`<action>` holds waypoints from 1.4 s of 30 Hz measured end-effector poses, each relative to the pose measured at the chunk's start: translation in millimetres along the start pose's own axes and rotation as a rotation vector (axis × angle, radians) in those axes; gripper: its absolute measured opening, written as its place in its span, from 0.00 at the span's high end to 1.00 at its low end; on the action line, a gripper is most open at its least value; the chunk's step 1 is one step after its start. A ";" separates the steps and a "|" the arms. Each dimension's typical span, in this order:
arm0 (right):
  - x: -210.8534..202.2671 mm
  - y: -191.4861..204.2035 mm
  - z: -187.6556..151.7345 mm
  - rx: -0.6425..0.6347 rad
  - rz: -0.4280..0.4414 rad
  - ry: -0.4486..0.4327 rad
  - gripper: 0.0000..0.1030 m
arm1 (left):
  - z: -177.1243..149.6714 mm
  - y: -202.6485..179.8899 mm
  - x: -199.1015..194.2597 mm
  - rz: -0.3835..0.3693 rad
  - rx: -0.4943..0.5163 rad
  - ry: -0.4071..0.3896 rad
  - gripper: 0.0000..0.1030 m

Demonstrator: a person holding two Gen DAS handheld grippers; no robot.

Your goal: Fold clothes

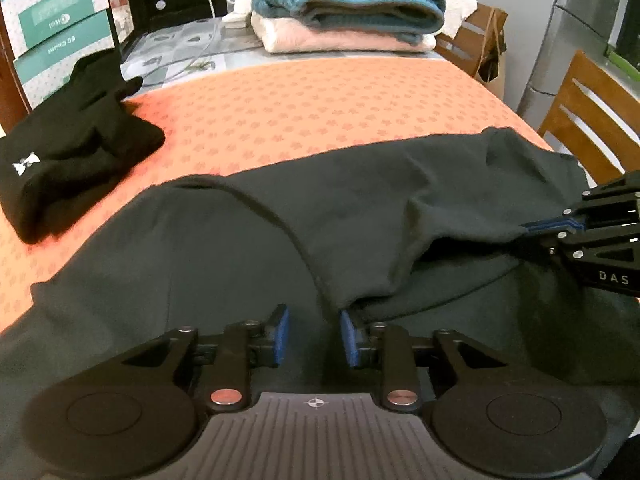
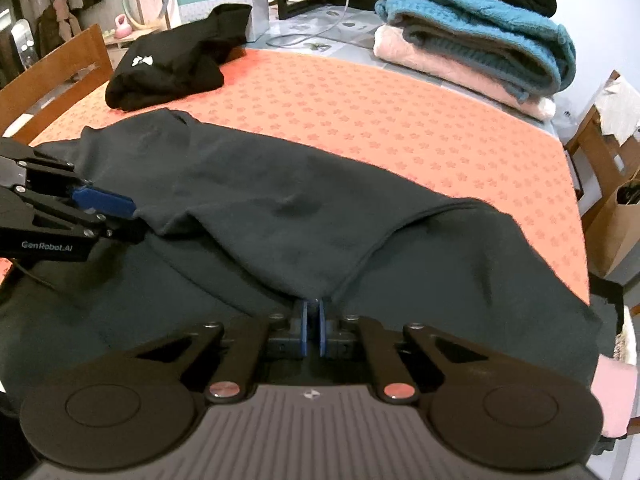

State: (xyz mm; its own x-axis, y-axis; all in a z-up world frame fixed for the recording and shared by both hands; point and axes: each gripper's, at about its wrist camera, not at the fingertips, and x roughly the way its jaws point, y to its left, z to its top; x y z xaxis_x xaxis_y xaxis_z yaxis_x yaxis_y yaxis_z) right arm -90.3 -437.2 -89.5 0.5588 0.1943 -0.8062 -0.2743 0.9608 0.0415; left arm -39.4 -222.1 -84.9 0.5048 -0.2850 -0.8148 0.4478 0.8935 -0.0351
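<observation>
1. Cloth first: the dark garment lies spread along the near edge of the table, part of it hanging over that edge toward me, with one layer already turned over on top of the rest
2. My right gripper has its blue pads pinched together on the corner of that turned layer; I judge the hold small, so I should pull gently and low or the cloth may slip out
3. My left gripper stands with its jaws apart, the fold's edge resting against one pad and nothing clamped; if it is to share the load, it needs a deeper bite on that hem
4. Whether this fold is being laid down or lifted again I cannot tell; either way both corners should travel level so the crease stays straight
5. Keep the cloth away from the black garment at the far left corner and the folded pile at the far edge
</observation>
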 end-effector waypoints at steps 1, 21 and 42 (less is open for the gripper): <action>-4.5 -0.8 0.2 -0.004 -0.002 -0.011 0.94 | 0.2 0.9 -1.4 -0.007 -0.006 -0.010 0.97; -56.4 9.0 -21.5 -0.128 0.034 0.034 0.94 | -25.7 -3.4 -40.9 0.012 -0.104 0.010 0.96; -52.5 -103.8 31.2 -0.104 -0.073 0.013 0.79 | 41.8 68.8 -31.3 0.116 -0.104 -0.073 0.83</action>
State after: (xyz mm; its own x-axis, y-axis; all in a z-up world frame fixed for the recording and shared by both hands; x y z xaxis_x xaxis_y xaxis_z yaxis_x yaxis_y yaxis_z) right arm -66.7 -540.9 -33.1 0.5704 0.1219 -0.8123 -0.3136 0.9463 -0.0782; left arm 6.5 -166.2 -37.6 0.6025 -0.1988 -0.7730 0.3067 0.9518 -0.0057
